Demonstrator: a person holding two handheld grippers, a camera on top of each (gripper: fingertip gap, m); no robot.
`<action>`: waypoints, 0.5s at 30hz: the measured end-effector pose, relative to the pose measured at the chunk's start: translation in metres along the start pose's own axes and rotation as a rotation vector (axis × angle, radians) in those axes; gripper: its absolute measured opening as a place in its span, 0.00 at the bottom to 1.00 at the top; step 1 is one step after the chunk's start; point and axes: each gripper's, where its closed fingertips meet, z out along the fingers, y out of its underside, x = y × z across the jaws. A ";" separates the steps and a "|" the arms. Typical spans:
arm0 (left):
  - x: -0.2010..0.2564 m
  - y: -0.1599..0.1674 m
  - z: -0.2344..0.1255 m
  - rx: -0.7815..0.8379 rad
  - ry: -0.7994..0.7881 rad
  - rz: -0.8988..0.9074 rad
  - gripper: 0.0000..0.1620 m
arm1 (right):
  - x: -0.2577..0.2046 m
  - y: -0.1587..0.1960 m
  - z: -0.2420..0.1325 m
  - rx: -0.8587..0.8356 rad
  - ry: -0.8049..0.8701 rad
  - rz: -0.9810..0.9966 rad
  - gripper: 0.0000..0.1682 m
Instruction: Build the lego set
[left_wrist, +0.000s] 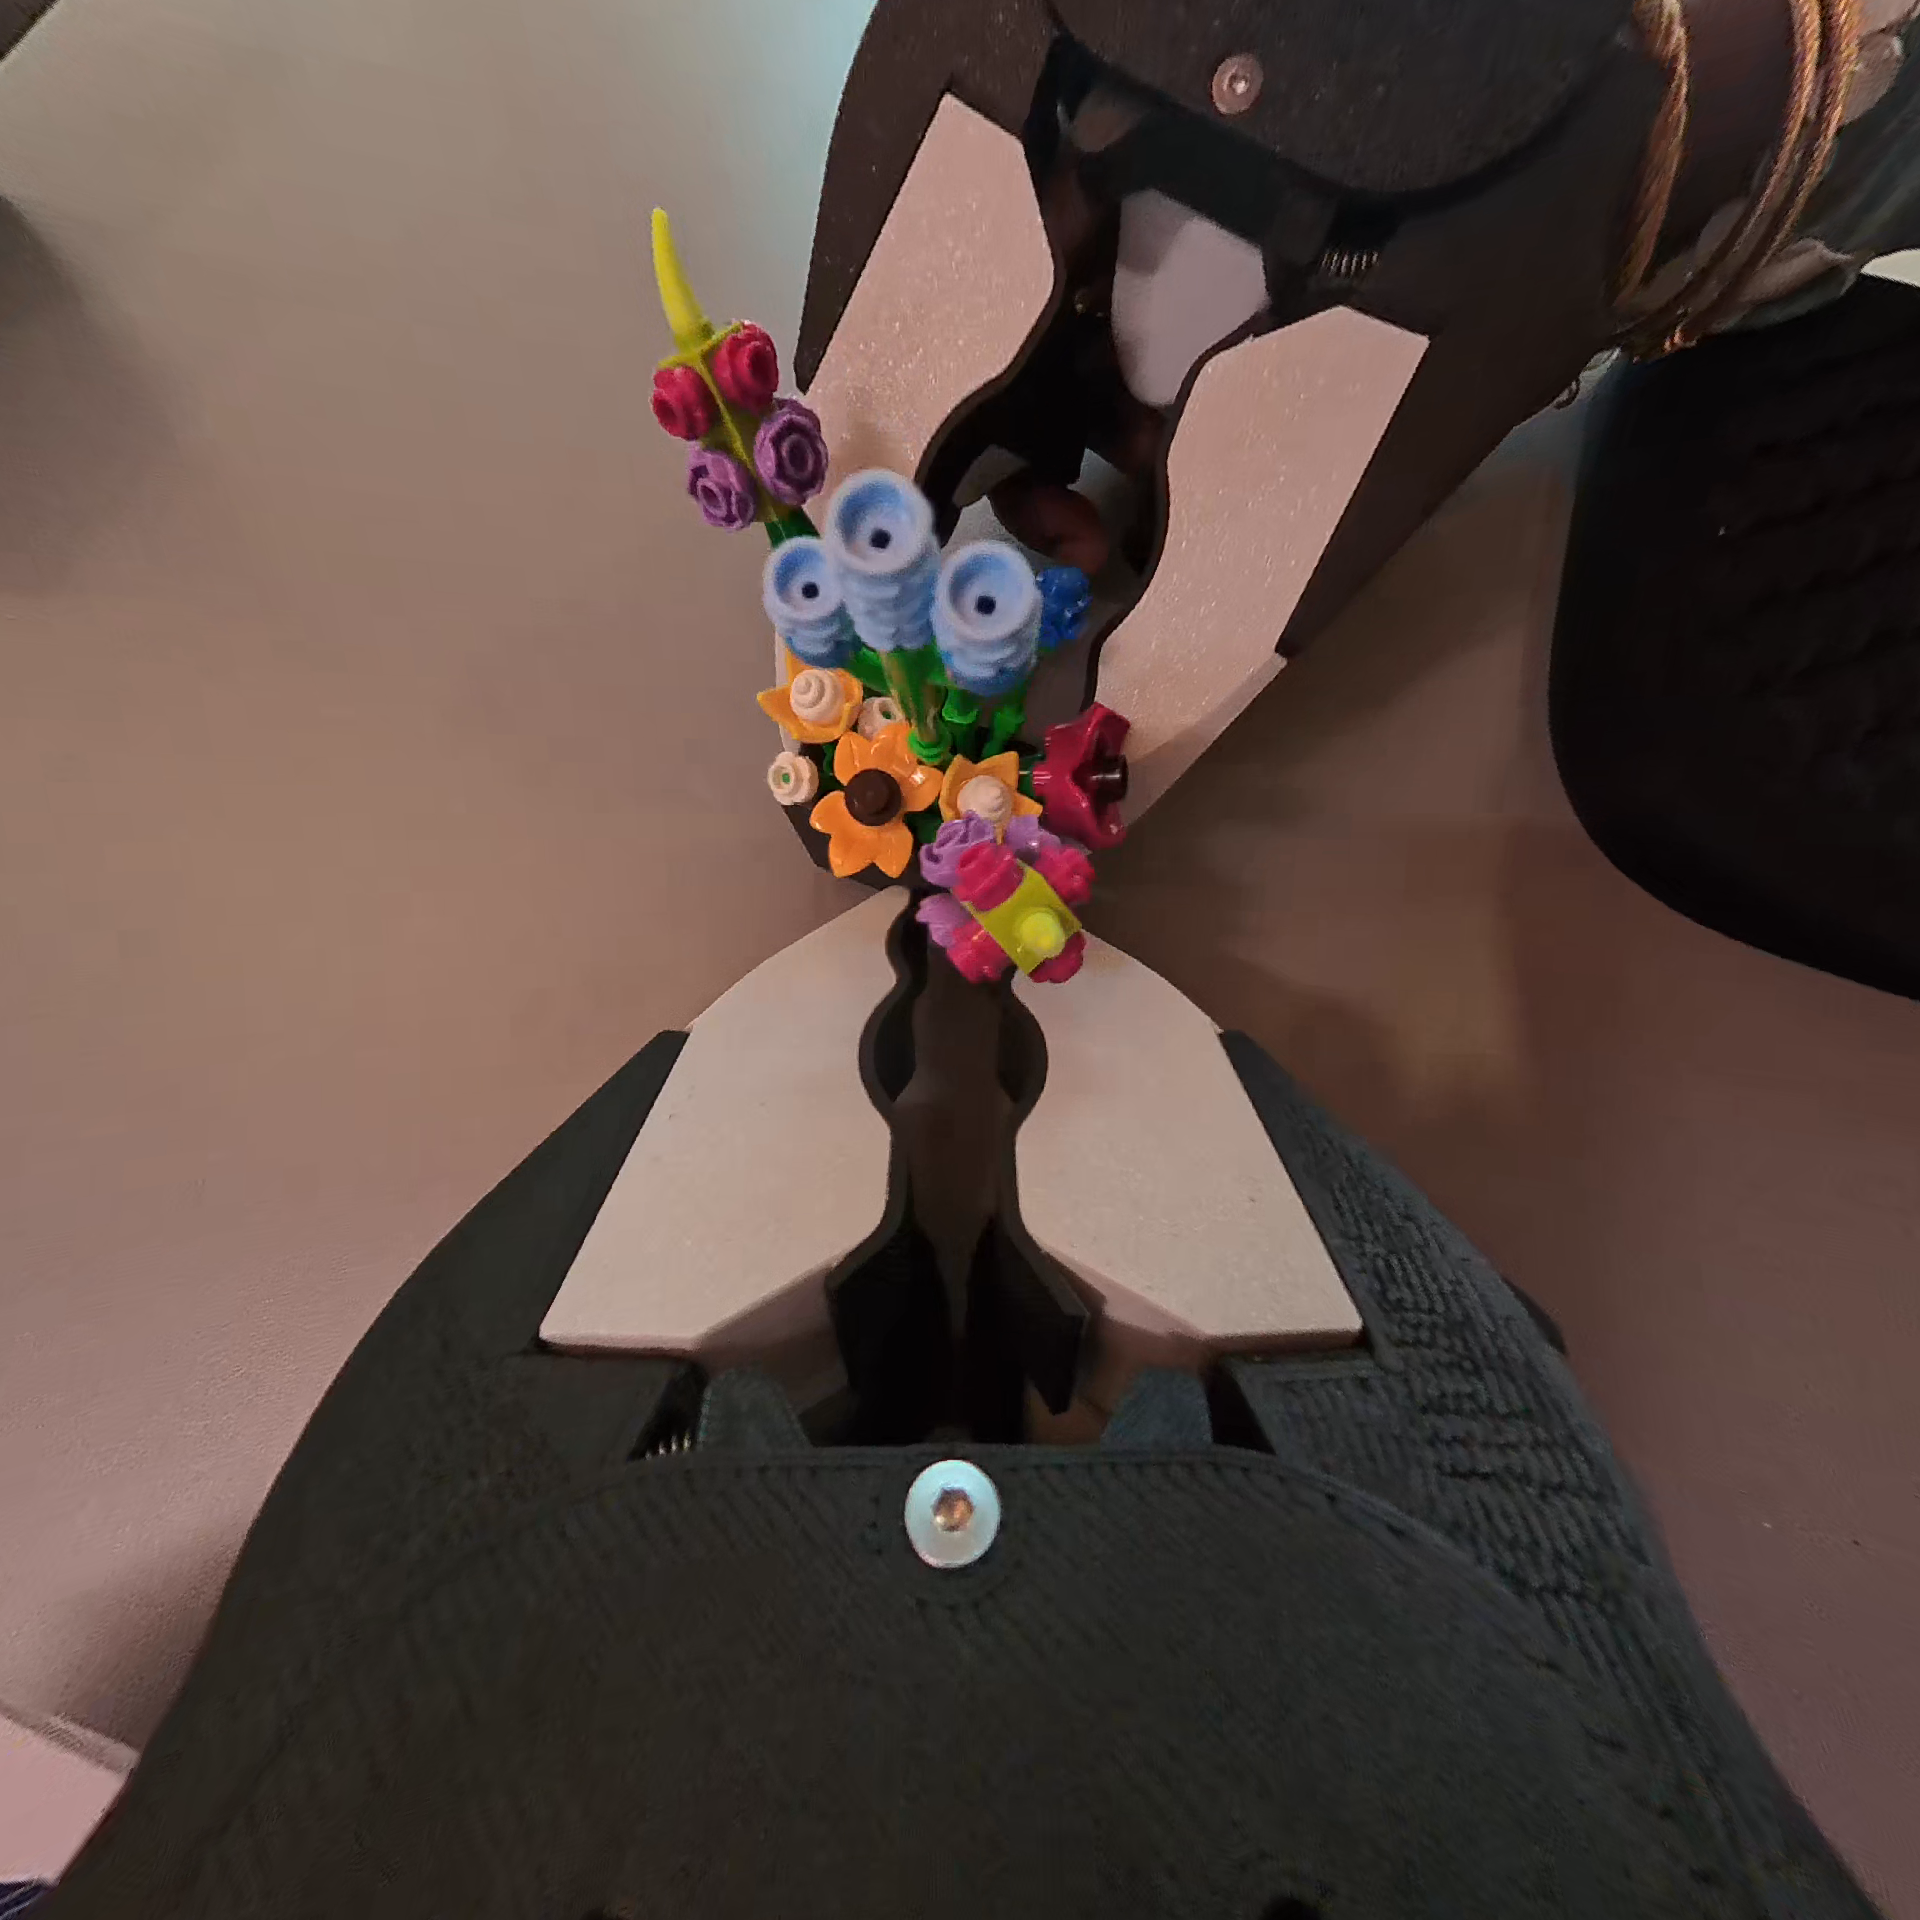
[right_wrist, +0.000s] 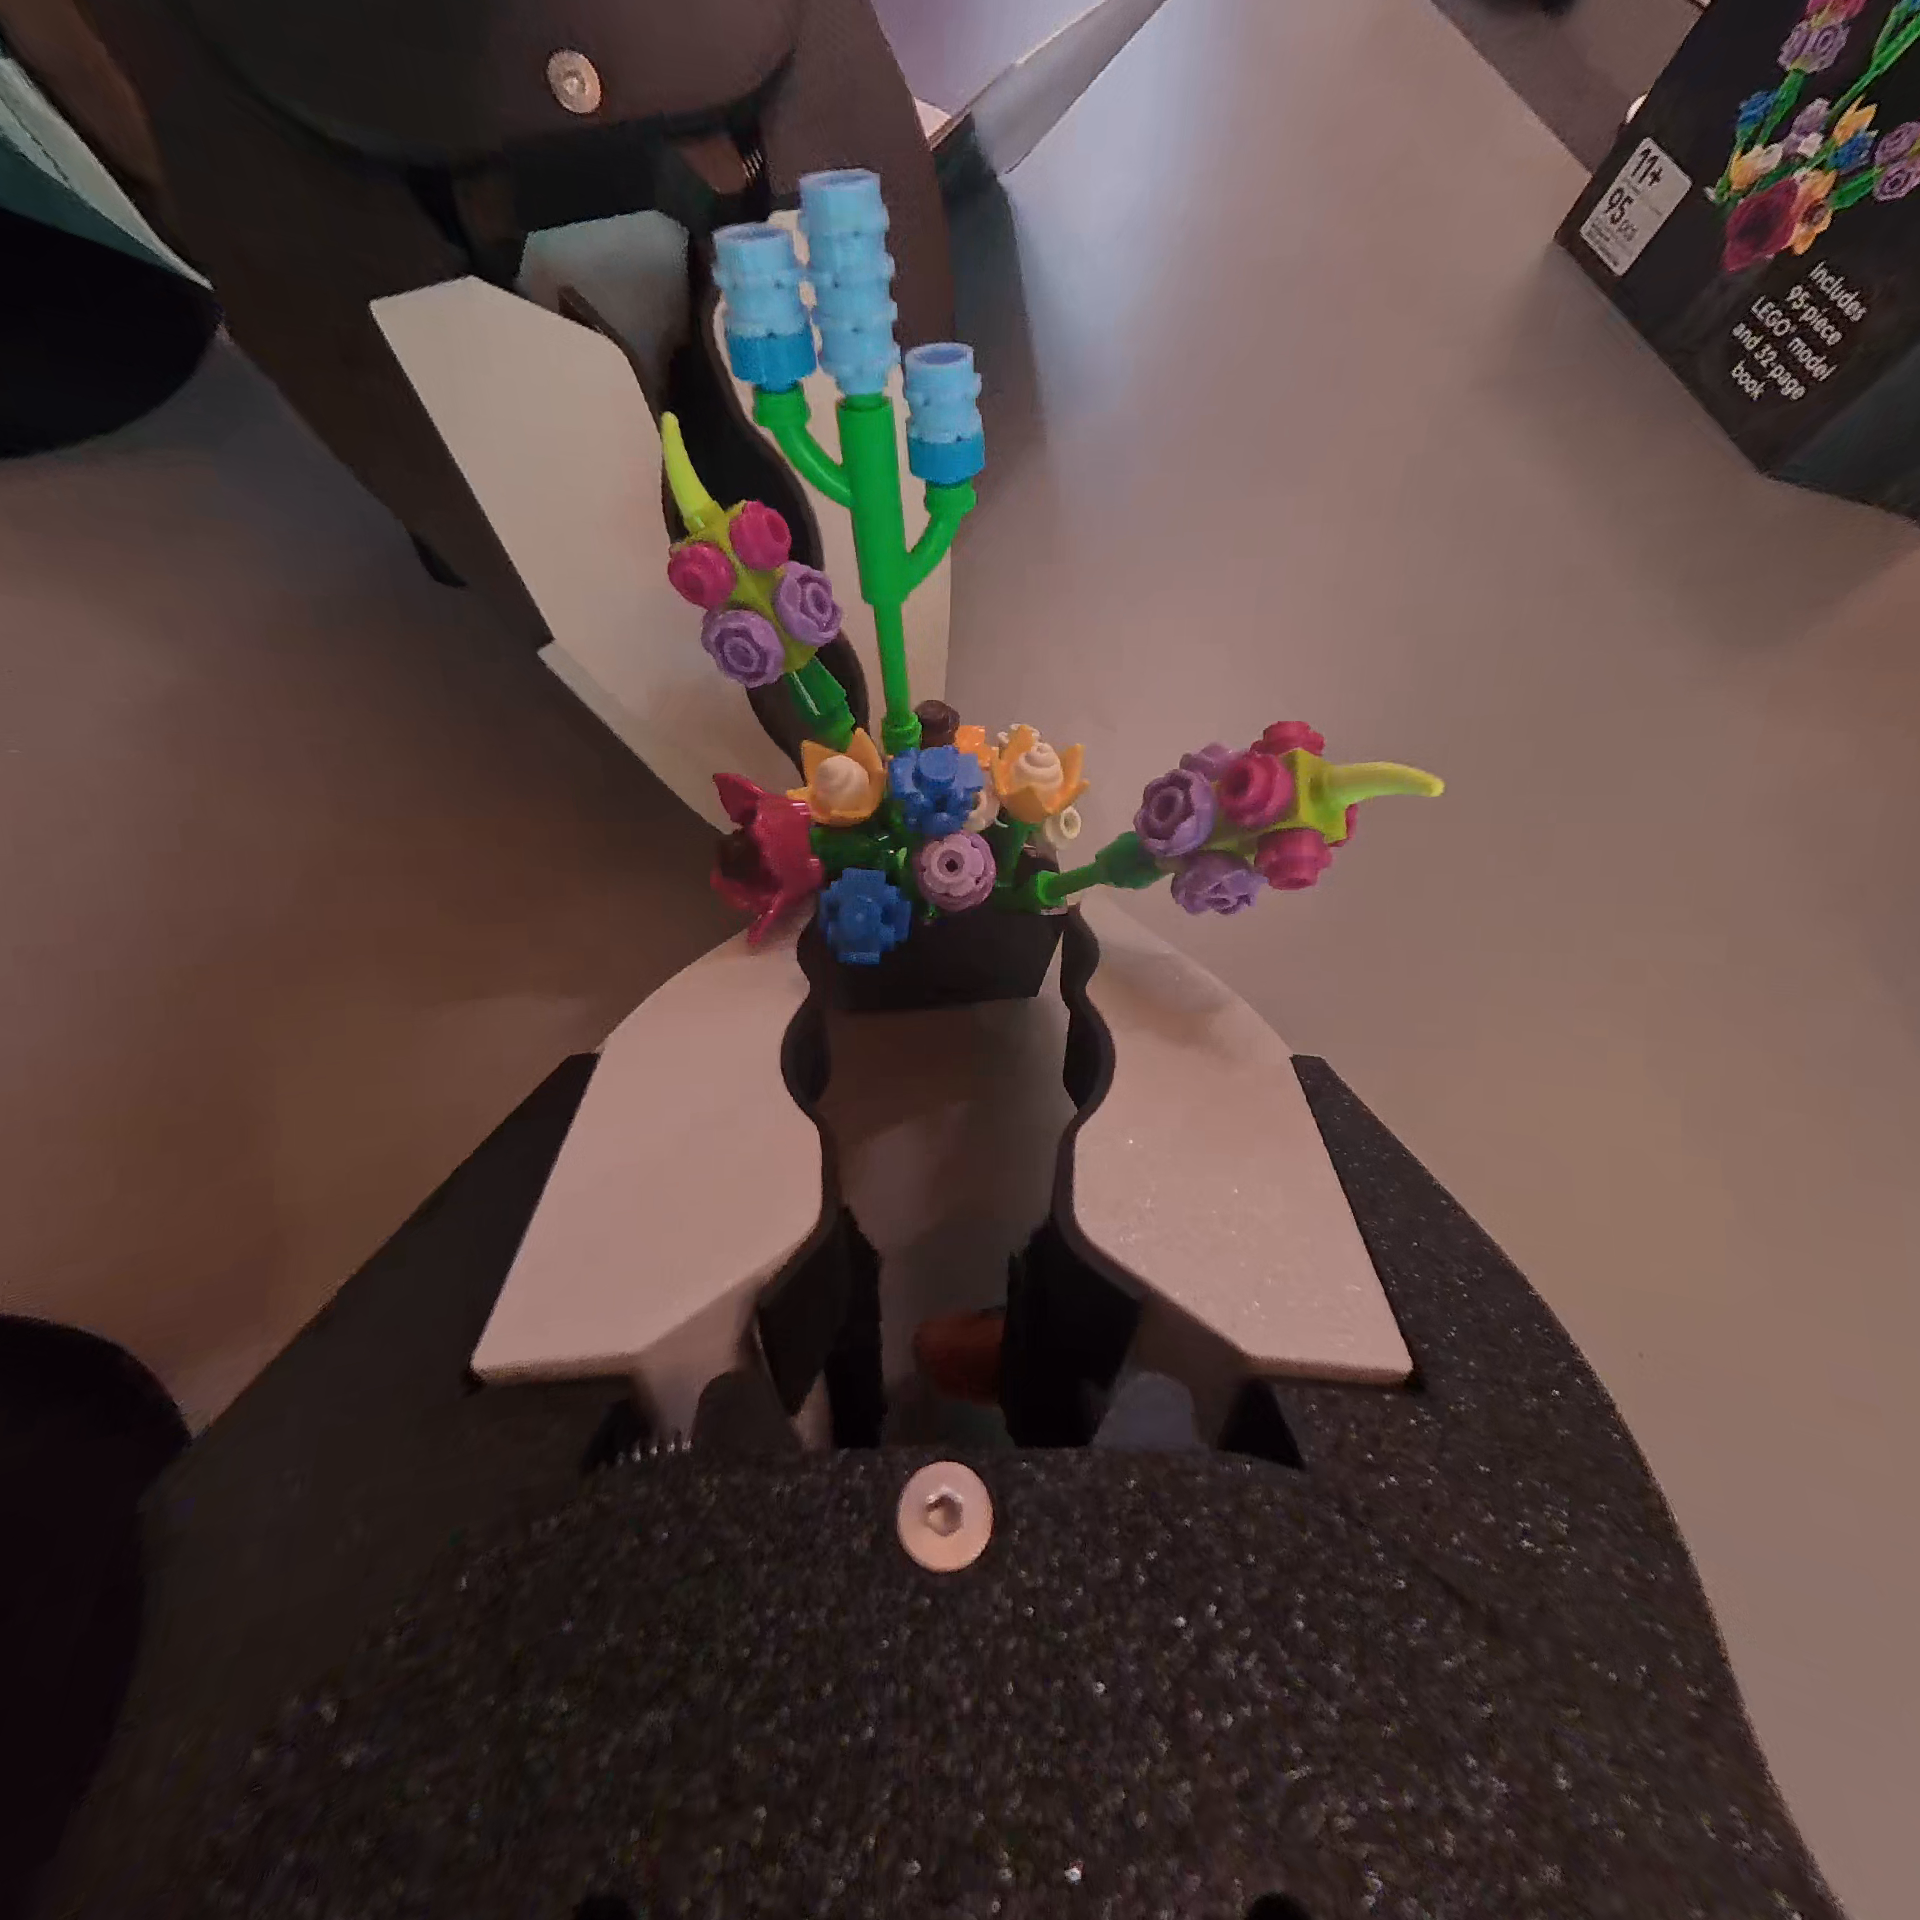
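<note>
Small plastic brick-built flower bouquet on a dark square base (right_wrist: 935, 961), held up over the pale worktop (right_wrist: 1351, 520). Right tool (right_wrist: 940, 961) pinches the dark base between its two pale fingertips. Left tool (left_wrist: 920, 914) faces it from the far side of the bouquet (left_wrist: 914, 727), fingertips nearly together close against the blooms; cannot tell whether it pinches anything. Three light-blue ridged flower spikes on a green forked stem (right_wrist: 862, 416) rise above the base. Dark printed box (right_wrist: 1787, 249) lies well right of the bouquet.
</note>
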 end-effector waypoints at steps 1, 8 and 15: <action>0.000 -0.001 -0.001 0.007 0.000 -0.003 0.09 | 0.000 0.000 0.000 0.002 0.000 -0.005 0.25; -0.002 -0.003 -0.008 0.051 0.003 0.023 0.31 | -0.001 -0.011 -0.012 0.106 -0.079 0.034 0.25; 0.015 -0.054 -0.043 0.383 0.100 -0.014 0.34 | -0.011 -0.066 -0.054 0.282 -0.204 0.029 0.25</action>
